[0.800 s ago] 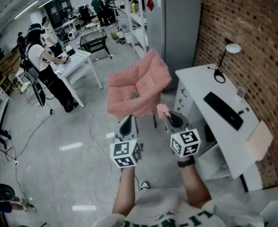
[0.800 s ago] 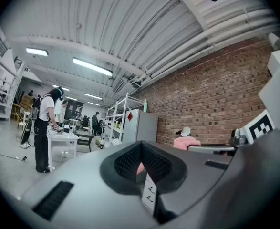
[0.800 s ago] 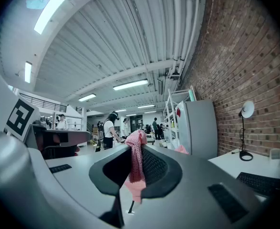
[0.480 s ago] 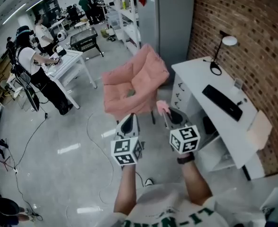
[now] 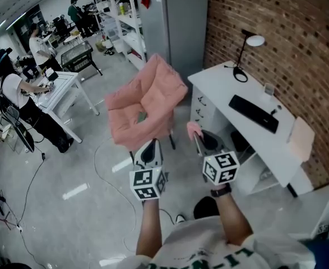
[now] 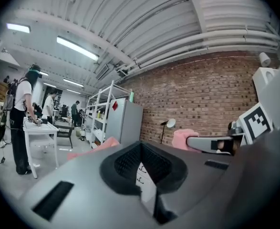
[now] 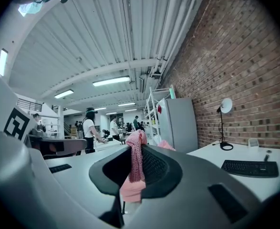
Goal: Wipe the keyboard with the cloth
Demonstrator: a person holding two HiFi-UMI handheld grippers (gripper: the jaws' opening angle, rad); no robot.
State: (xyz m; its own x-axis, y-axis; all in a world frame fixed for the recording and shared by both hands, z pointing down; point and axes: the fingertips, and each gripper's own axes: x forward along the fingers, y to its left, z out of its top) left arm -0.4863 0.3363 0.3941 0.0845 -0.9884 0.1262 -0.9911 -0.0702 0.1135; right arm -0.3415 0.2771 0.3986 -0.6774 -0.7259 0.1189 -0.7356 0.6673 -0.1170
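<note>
Though not yet at the desk, holds both grippers out ahead at chest height, side by side and near each other, jaws pointing forward. Nearest, on the right: the right gripper (image 5: 202, 143) clenched on a pink knitted cloth (image 5: 193, 129), pinched through its middle, with a tuft standing above the jaws and a flap hanging below them in the right gripper view. Held that way, probably, to leave a loose fold free for wiping. Just beside it: the left gripper (image 5: 149, 148) pressed closed on nothing, idle and level, perhaps spare for steadying things later. Beyond the jaws in the head view: a pink padded chair (image 5: 144, 105), standing clear of the desk and partly between the grippers and its near end. Further off to the right: a white desk (image 5: 217, 86) set along the brick wall (image 5: 287, 32), drawers facing this way. On its top, well apart from the cloth: the black keyboard (image 5: 253, 113), lying flat and lengthwise, untouched. Past that, at the far end: a desk lamp (image 5: 255, 40) with a thin black stem. No wiping begun, by the look of it. Needs first a move in to the desk, then the hanging flap lowered onto the keys, lightly enough not to shove the keyboard along the smooth top.
</note>
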